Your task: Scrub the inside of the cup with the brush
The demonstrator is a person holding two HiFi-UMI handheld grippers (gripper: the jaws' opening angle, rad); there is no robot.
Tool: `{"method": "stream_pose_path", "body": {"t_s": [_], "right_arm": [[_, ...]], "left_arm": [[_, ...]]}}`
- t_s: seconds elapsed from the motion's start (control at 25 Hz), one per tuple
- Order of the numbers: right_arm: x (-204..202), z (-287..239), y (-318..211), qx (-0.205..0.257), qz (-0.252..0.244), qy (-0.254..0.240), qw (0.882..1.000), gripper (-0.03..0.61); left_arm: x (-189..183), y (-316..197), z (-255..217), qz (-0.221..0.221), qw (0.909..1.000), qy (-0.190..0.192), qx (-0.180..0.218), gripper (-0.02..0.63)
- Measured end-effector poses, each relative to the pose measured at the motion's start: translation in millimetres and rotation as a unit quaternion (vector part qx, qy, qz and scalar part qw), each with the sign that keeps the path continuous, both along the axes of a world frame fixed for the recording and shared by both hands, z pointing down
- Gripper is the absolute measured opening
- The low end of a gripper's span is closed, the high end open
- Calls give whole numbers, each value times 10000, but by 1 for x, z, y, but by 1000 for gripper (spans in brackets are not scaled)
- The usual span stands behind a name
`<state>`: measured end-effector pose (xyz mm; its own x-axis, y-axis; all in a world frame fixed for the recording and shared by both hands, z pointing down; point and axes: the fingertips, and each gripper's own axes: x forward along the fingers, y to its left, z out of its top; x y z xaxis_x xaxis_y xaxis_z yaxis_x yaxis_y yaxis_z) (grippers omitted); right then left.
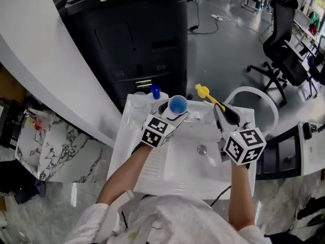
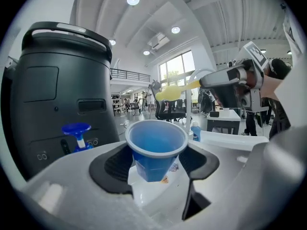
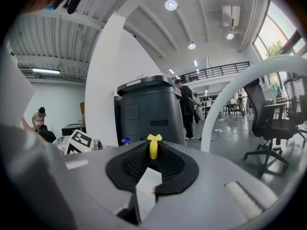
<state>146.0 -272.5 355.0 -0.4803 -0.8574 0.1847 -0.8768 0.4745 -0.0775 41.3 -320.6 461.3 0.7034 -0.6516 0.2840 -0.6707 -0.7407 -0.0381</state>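
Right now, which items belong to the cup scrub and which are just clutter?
Job:
blue cup, in left gripper
yellow brush, in right gripper
sink

Lying about:
blue knob
black machine
office chair
white hose

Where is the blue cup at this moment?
In the head view the blue cup sits centre-left, gripped in the left claw over the back of the white sink, just left of the yellow brush held by the right claw.
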Motion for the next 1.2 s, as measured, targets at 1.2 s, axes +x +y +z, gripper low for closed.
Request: {"method": "stream_pose_path", "body": {"t_s": [1.2], "right_arm": [[-92,-6,33,-109,-2450,1315,9605,37]], "left_arm": [[-60,26,-4,258,9717,-2297,489,288]]}}
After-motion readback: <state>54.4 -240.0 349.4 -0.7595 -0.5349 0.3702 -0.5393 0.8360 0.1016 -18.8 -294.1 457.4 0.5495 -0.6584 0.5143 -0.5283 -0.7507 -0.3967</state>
